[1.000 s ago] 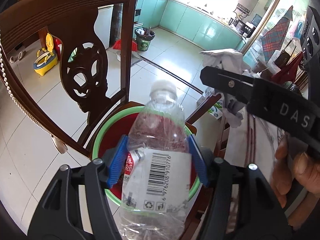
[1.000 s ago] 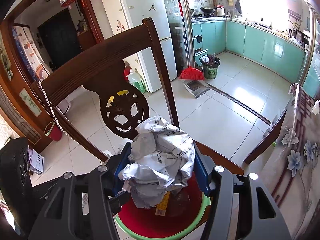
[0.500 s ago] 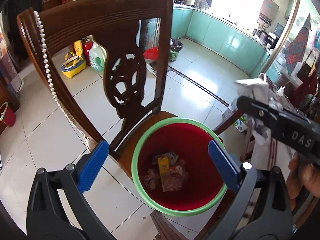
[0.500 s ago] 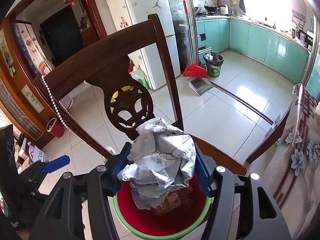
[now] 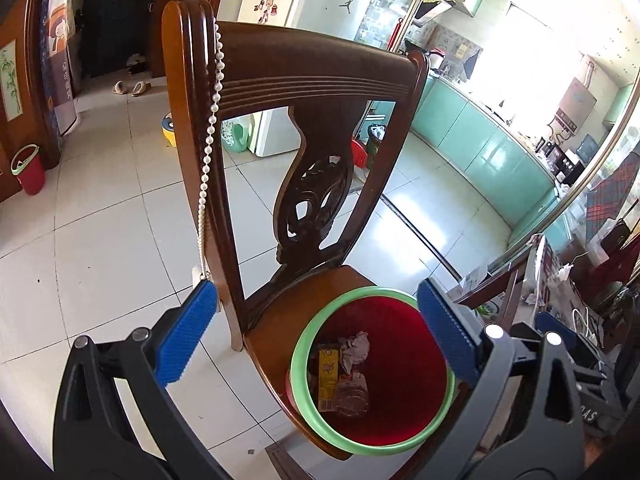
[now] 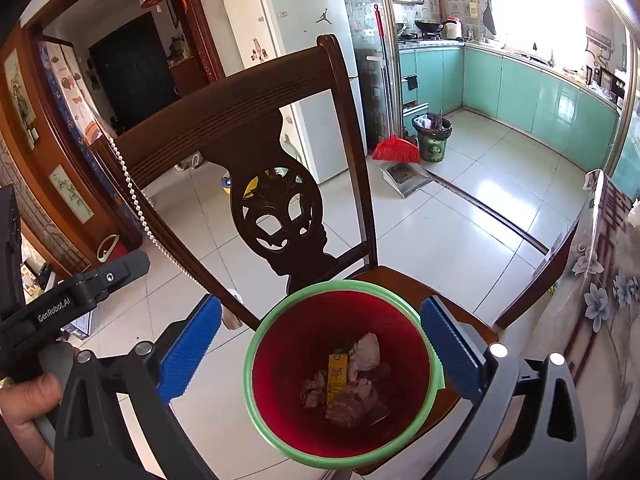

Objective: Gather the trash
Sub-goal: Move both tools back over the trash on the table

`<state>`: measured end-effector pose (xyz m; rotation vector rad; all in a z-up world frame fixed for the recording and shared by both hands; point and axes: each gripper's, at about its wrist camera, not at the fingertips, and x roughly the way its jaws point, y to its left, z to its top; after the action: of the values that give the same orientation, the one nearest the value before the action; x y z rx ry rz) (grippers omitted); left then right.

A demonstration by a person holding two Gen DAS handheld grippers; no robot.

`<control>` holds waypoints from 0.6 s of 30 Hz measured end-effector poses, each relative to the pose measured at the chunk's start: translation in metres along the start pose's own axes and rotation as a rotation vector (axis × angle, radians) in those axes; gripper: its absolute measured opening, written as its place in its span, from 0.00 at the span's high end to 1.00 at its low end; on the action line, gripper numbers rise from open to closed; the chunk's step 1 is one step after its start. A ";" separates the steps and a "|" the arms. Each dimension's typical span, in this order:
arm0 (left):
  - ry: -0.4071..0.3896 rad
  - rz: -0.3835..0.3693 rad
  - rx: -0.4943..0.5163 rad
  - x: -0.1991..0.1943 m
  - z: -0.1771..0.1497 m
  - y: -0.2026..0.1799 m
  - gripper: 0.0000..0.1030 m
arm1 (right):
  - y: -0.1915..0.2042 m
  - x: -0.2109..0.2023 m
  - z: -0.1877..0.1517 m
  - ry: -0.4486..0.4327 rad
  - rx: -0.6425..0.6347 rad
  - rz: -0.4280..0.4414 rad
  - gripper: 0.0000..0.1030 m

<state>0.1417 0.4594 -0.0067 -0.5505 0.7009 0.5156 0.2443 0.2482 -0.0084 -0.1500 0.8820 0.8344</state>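
A red bin with a green rim [image 5: 304, 344] [image 6: 256, 348] stands on the seat of a dark wooden chair [image 5: 280, 320]. Inside lie crumpled paper [image 6: 366, 354], a yellow carton [image 6: 336, 372] and a clear plastic bottle [image 5: 352, 396]. My left gripper [image 5: 316, 336] is open and empty, above and left of the bin. My right gripper [image 6: 320, 348] is open and empty, straight above the bin. The left gripper's side also shows at the left of the right wrist view [image 6: 80, 292].
The chair's carved back [image 6: 276, 216] rises just behind the bin, with a white bead string [image 5: 210, 128] hanging on it. A table with a flowered cloth [image 6: 600, 300] stands to the right. White tiled floor lies around; a broom [image 6: 396, 148] and kitchen bin [image 6: 432, 136] stand far back.
My left gripper opened and dropped the plastic bottle into the bin, then drew back. My right gripper opened and the crumpled paper fell into the bin.
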 end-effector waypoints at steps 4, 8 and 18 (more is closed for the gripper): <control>-0.011 -0.022 0.010 -0.005 -0.001 -0.007 0.05 | -0.001 -0.012 -0.010 0.006 0.018 -0.015 0.06; -0.023 -0.051 0.061 -0.013 -0.007 -0.021 0.05 | -0.005 -0.030 -0.022 0.003 0.025 -0.036 0.06; -0.028 -0.110 0.225 -0.044 -0.036 -0.069 0.05 | -0.020 -0.102 -0.057 -0.052 0.057 -0.092 0.06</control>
<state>0.1383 0.3752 0.0220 -0.3678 0.6875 0.3356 0.1868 0.1498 0.0250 -0.1174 0.8435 0.7240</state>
